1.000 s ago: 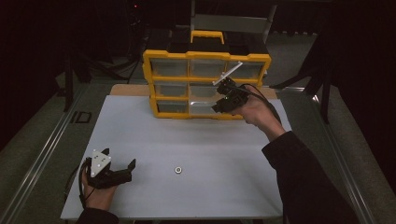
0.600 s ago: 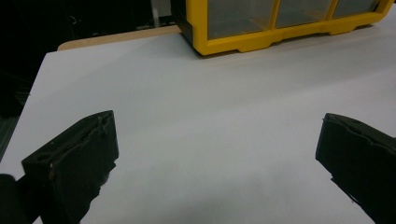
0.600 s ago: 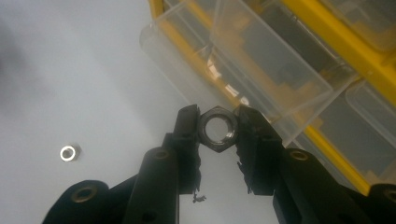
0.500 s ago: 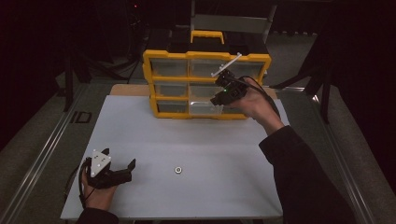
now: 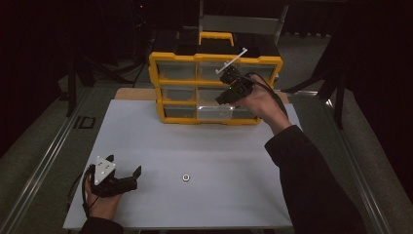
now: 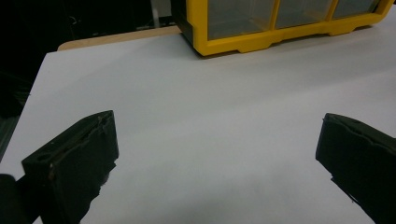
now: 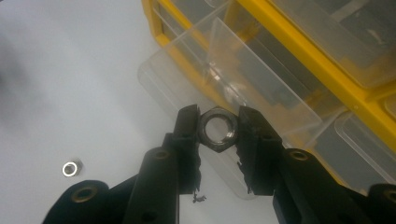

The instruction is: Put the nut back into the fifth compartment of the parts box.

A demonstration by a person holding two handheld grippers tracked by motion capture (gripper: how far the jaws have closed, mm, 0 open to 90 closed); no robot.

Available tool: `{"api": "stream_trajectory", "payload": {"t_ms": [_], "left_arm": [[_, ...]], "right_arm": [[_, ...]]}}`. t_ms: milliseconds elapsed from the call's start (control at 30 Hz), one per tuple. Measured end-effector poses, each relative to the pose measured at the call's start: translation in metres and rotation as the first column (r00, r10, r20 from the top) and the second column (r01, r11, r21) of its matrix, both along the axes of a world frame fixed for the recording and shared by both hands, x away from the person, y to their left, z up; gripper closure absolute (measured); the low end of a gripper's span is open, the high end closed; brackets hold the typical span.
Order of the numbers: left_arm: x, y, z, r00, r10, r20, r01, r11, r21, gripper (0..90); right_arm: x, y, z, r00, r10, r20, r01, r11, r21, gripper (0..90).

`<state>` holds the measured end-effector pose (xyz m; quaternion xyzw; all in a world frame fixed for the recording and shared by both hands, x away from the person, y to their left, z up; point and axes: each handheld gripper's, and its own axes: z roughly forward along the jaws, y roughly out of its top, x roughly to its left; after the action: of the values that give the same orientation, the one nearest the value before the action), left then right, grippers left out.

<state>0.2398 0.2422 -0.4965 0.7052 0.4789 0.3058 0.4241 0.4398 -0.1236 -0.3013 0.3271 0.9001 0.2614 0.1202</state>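
- Two jaws of the right gripper point(image 7: 218, 122) are clamped on a hex nut point(image 7: 218, 129), pinched flat to flat with its bore facing the camera of the right gripper view.
- Directly under and behind the nut is a clear drawer point(image 7: 224, 93), pulled out of the bottom row of the yellow organizer point(image 5: 214, 59) (its far end is inside the frame, its near end hangs over the white tabletop point(image 5: 204, 151)).
- Compared with a second ago, the right hand point(image 5: 258, 100) has carried its gripper a little up and along the organizer's front in the high view; the grip on the nut looks unchanged.
- My reading: the nut is being brought over the open drawer for dropping in, and the hand is close to the spot; release should wait until the nut sits squarely above the drawer's mouth, not its rim.
- One more nut point(image 5: 185, 178) lies loose on the tabletop, well apart from the organizer, probably next in line.
- Over at the near left corner, the left gripper point(image 5: 127, 176) rests on the table with its jaws wide apart and nothing between them.
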Motion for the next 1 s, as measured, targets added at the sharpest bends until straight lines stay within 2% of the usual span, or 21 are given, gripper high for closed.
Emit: {"api": "stream_trajectory", "payload": {"t_ms": [567,867,1000], "left_arm": [[0.0,0.0,0.0,1.0,0.0,0.0,0.0,1.0,0.001,0.0],[0.0,0.0,0.0,1.0,0.004,0.002,-0.004,1.0,-0.003,0.0],[0.0,0.001,0.0,1.0,0.005,0.002,-0.005,1.0,-0.003,0.0]], "right_arm": [[0.014,0.0,-0.001,0.9988,-0.046,-0.018,0.046,0.999,-0.014,70.2],[0.022,0.004,-0.01,0.9964,-0.074,-0.042,0.073,0.997,-0.039,70.1],[0.023,0.007,-0.011,0.9959,-0.078,-0.047,0.076,0.997,-0.033,70.0]]}}
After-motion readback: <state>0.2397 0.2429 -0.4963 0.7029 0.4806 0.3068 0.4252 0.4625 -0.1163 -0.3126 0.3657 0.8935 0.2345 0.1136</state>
